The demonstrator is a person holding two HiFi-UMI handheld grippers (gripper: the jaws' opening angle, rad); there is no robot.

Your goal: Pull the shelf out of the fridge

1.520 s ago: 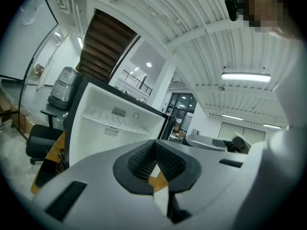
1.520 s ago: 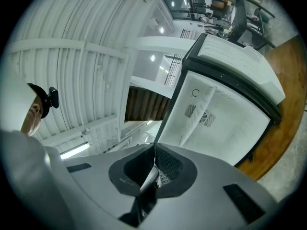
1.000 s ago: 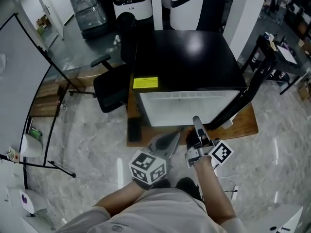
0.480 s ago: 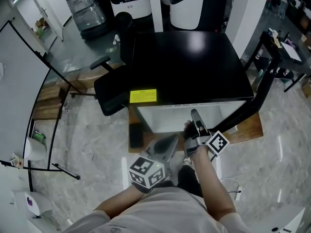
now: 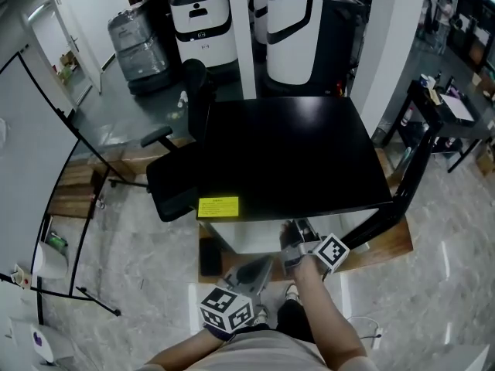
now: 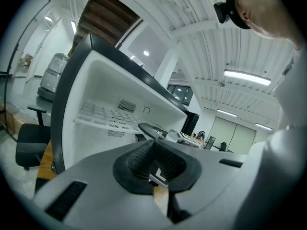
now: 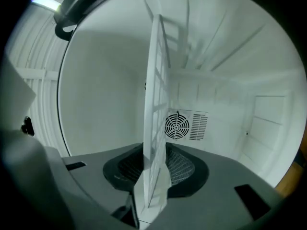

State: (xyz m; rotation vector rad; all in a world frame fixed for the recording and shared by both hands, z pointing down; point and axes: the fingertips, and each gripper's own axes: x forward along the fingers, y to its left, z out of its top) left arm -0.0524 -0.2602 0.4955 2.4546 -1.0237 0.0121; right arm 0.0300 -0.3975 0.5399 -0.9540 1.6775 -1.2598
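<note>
R gripper (image 7: 156, 169) is clamped on the front edge of the white grid shelf (image 7: 156, 123), which shows edge-on between its jaws. The camera is rolled w/ the gripper, so the shelf looks vertical. L gripper (image 6: 154, 159) is clenched w/ nothing in it and hangs low in front of the open fridge (image 6: 91, 75).

In the L gripper view the shelf (image 6: 103, 116) sits inside the white cavity at about mid-height, by the look of it not yet drawn out. In the head view the R gripper (image 5: 295, 234) reaches in under the fridge's black top (image 5: 286, 153).

To do this step well: pull straight back along the side rails, level, no twist, since a grid shelf prob. jams if it skews. The grip is one-sided, so go slow. L gripper could support the free edge once it clears.

Writing: yellow sticker (image 5: 218, 206) on the fridge top, text too small to read. Round fan vent (image 7: 178, 125) on the back wall, no print seen.
</note>
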